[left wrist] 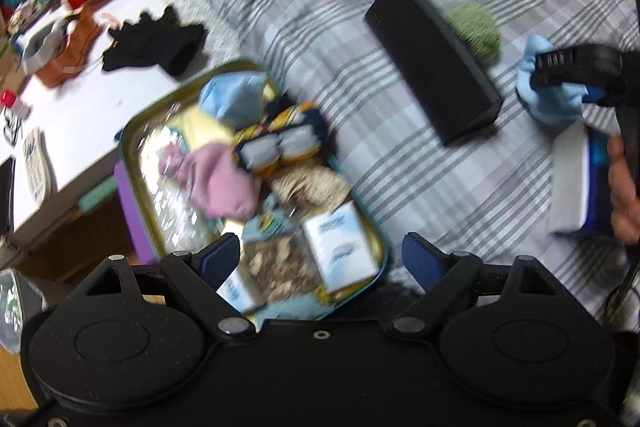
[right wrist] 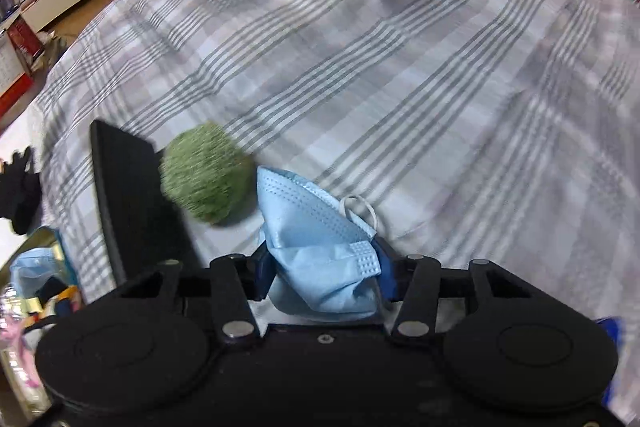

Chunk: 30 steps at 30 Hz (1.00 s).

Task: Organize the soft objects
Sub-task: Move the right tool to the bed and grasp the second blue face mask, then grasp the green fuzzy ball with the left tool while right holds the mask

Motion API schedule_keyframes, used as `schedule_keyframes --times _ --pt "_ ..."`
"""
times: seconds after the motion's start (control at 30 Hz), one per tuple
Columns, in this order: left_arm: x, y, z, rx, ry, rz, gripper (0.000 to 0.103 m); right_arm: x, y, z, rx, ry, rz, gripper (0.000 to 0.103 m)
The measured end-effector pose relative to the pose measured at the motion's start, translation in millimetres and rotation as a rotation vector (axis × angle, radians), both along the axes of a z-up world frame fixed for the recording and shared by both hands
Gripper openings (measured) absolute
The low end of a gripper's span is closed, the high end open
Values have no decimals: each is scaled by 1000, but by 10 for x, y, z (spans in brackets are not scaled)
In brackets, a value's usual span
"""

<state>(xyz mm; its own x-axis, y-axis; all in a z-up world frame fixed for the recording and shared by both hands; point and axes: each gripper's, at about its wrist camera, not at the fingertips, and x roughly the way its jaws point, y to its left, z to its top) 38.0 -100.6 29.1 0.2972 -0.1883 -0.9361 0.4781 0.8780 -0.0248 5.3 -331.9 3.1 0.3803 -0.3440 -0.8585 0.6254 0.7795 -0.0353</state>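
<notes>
On the white desk (left wrist: 92, 115) at far left lies a pair of black knitted gloves (left wrist: 154, 41). Beside it, at the edge of the grey-striped checked bed cover (right wrist: 400, 67), sits an open teal-rimmed metal tin (left wrist: 132, 131) already holding a pink cloth, a blue mask and tissue packets. The left gripper (left wrist: 320, 259) hovers just over the tin's near end, jaws spread wide and holding nothing. Further right lie a long black box (right wrist: 132, 195) and, touching it, a fuzzy green ball (right wrist: 206, 173). Rightmost, the right gripper (right wrist: 324, 279) has its jaws closed on a crumpled pale-blue face mask (right wrist: 312, 227). The tin lies well to that gripper's left, past the box, so the carry likely runs leftward.
</notes>
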Motion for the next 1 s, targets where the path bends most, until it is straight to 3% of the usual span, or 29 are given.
schedule_keyframes --times 0.27,0.4,0.7,0.9,1.0 --pt "202 -703 352 -33 -71 -51 86 -408 -373 249 -84 -158 -133 48" --pt "259 -1131 398 -21 -129 -75 89 -564 -541 187 -57 -218 -171 48" --pt "498 -1952 100 23 -152 -47 89 -796 -828 27 -26 -239 -240 48" --pt "659 -2207 -127 91 -132 -29 89 -886 -929 41 -5 -272 -277 48" --pt "665 -2295 -180 131 -172 -31 91 -906 -939 53 2 -288 -275 48"
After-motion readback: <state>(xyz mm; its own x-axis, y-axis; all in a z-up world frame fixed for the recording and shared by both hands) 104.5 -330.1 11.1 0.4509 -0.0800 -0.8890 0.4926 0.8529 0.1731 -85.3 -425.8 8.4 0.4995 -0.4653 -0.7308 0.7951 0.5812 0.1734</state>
